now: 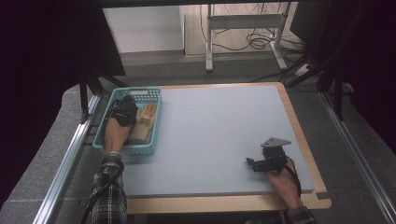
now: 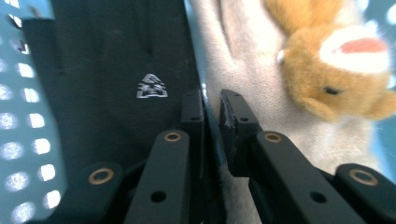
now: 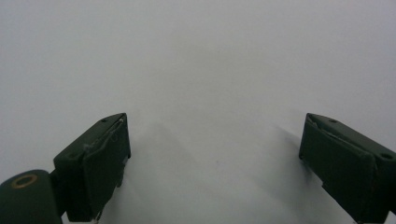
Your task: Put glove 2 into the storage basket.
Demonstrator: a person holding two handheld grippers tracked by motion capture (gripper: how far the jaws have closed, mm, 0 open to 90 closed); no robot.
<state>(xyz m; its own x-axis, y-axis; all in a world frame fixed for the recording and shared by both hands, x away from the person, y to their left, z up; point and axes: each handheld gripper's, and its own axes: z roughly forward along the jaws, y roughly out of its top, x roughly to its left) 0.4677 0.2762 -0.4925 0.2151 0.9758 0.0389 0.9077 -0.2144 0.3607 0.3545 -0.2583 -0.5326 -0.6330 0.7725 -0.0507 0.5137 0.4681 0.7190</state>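
The left gripper is down inside the teal perforated plastic basket at the table's left edge, its jaws drawn nearly together with only a narrow slit between the pads. In the left gripper view a thin dark edge runs up through that slit; it appears to belong to the flat black fabric item with a small white emblem, which lies immediately to the left of the fingers, so the jaws read as pinched on that fabric. Just to the right of the fingers lies a cream plush cloth, and beyond it, up and to the right, a tan and white soft toy animal. Basket wall holes show to the far left of the jaws. The right gripper is held near the table's right front corner, well apart from the basket, its jaws spread wide with nothing between them; ahead of its fingers is bare pale grey-blue tabletop. Each gripper is carried by a hand, with plaid sleeves at the wrists.
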